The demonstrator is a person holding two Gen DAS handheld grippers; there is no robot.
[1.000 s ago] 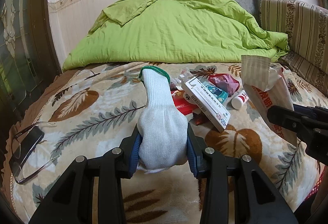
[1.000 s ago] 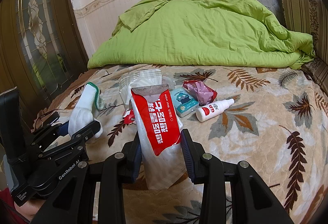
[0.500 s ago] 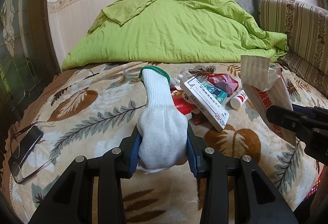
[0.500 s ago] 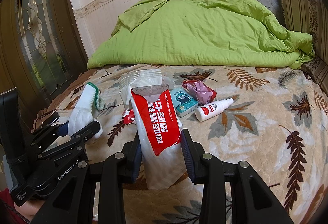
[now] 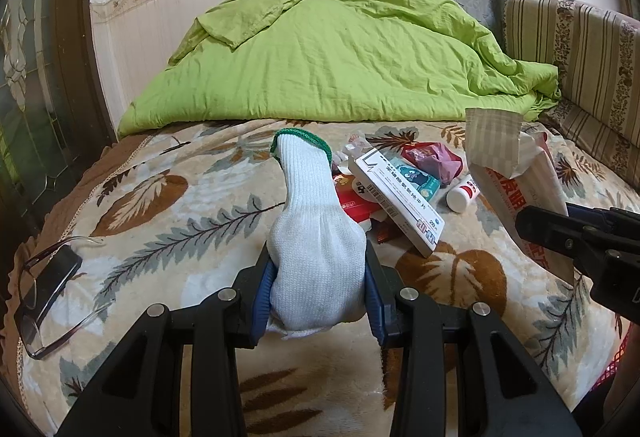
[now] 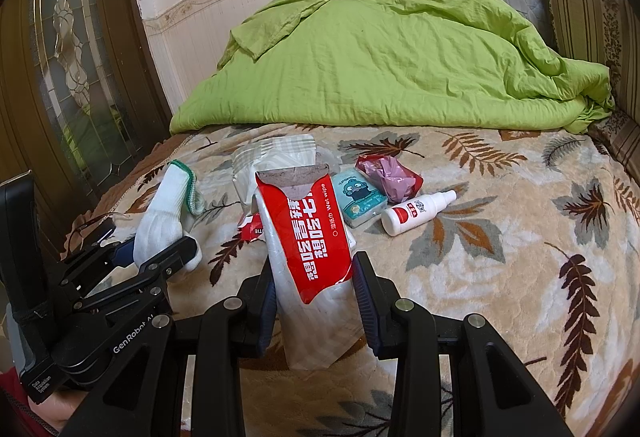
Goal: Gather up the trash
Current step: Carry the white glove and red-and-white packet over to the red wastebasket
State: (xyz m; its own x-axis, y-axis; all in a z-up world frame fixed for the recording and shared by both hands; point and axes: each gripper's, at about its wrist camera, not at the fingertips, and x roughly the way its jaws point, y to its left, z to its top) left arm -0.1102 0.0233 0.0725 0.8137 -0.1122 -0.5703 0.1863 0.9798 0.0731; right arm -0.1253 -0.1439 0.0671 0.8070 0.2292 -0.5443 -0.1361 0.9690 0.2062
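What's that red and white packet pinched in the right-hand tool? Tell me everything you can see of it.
The packet is a soft plastic wet-wipe pouch: a red printed label with white characters and the words "Wet wipe" over a pale, whitish body. Its top flap is peeled open, showing a greyish inside. It stands nearly upright, tilted slightly, lifted above the blanket. The right tool is shut on its lower half, one finger on each side. Nothing else seems to touch it. The left view shows its side.
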